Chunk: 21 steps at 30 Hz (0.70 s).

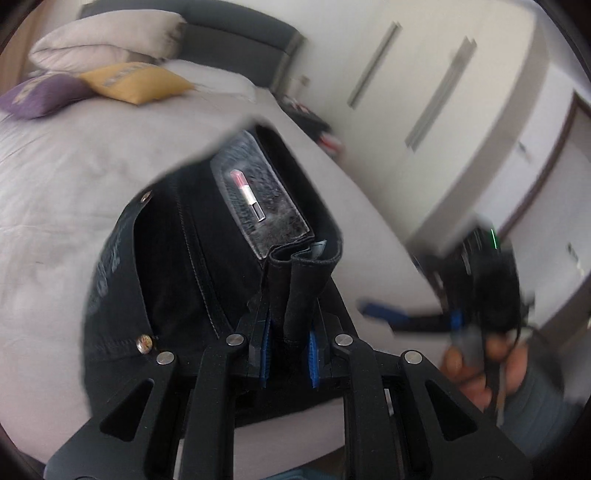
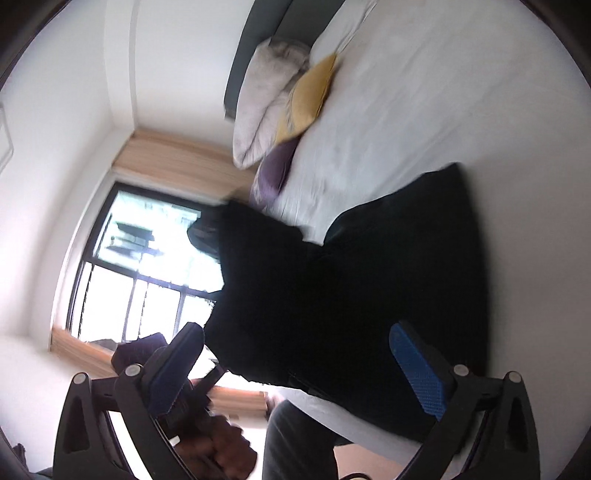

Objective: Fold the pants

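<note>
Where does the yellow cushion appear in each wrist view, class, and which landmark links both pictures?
Left wrist view: the yellow fabric cushion lies upper left, on the white bed beside a purple cushion.
Right wrist view: the yellow cushion sits top centre, against pale pillows.
Shared landmark: the black pants on the bed.

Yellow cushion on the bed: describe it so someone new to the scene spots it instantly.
Start at the white-sheeted bed and go to its dark grey headboard end. There a plump pale grey pillow sits, with two small cushions in front. The yellow square cushion has a pale printed strip and lies beside the purple cushion; it is the only yellow thing.
</note>
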{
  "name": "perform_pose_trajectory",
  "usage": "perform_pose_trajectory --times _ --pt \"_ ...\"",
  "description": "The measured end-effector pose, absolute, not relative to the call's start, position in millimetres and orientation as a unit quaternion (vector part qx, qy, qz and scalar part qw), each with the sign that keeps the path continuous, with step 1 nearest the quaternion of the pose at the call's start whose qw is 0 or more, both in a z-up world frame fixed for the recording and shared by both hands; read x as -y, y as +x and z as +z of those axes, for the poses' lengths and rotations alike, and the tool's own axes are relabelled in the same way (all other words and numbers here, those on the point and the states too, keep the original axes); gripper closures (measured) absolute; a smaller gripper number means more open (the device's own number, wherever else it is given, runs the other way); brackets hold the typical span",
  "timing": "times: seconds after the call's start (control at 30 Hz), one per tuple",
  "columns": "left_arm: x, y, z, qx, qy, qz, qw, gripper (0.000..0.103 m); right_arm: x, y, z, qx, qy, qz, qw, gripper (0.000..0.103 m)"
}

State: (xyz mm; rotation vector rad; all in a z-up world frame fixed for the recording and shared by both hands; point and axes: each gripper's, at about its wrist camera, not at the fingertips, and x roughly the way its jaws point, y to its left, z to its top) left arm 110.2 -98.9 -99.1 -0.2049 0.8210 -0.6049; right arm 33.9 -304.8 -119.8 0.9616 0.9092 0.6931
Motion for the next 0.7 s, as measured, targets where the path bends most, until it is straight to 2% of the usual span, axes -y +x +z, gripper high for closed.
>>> perform_pose_trajectory --times 0.3,0.33,0.37,0.43,0.47,0.5,0.53,0.57,0.6,0.63,0.7 --pt "131.6 94.6 -113.4 -0.402 -0.04 -0.297 0.865 0.089 284.6 104.8 -161.3 -0.492 0.456 0.286 0.684 0.0" --pt "135.4 92.4 -112.7 -0.4 -0.027 -0.295 0.867 0.089 281.4 108.3 -161.4 -0.492 0.453 0.289 0.685 0.004" --pt "141.2 90.8 -112.6 -0.398 -0.016 -0.294 0.869 0.089 277.3 110.2 -157.7 -0.492 0.439 0.293 0.692 0.008" --pt "151.8 85.9 -111.4 -0.392 0.012 -0.29 0.873 0.089 265.0 113.4 -149.9 -0.506 0.392 0.3 0.707 0.036" --pt "156.0 84.6 -112.8 -0.391 0.024 -0.288 0.874 0.089 261.6 113.7 -146.3 -0.511 0.374 0.298 0.714 0.039" --pt "160.5 83.6 -114.0 -0.39 0.033 -0.287 0.874 0.089 260.0 114.4 -142.9 -0.511 0.359 0.294 0.724 0.047" --pt "164.5 83.2 -114.8 -0.389 0.037 -0.287 0.874 0.089 260.5 114.1 -137.6 -0.508 0.346 0.293 0.732 0.06" --pt "170.2 81.8 -113.3 -0.389 0.038 -0.287 0.874 0.089 264.8 116.1 -134.1 -0.507 0.341 0.292 0.736 0.063" --pt "175.6 80.7 -111.2 -0.387 0.038 -0.289 0.875 0.089 270.3 115.8 -130.1 -0.505 0.337 0.29 0.74 0.074" --pt "182.1 75.8 -108.0 -0.385 0.04 -0.291 0.875 0.089 276.3 115.3 -126.3 -0.503 0.331 0.287 0.745 0.08" --pt "193.4 73.6 -102.9 -0.378 0.049 -0.299 0.875 0.089 287.1 115.2 -119.7 -0.498 0.322 0.288 0.752 0.081"
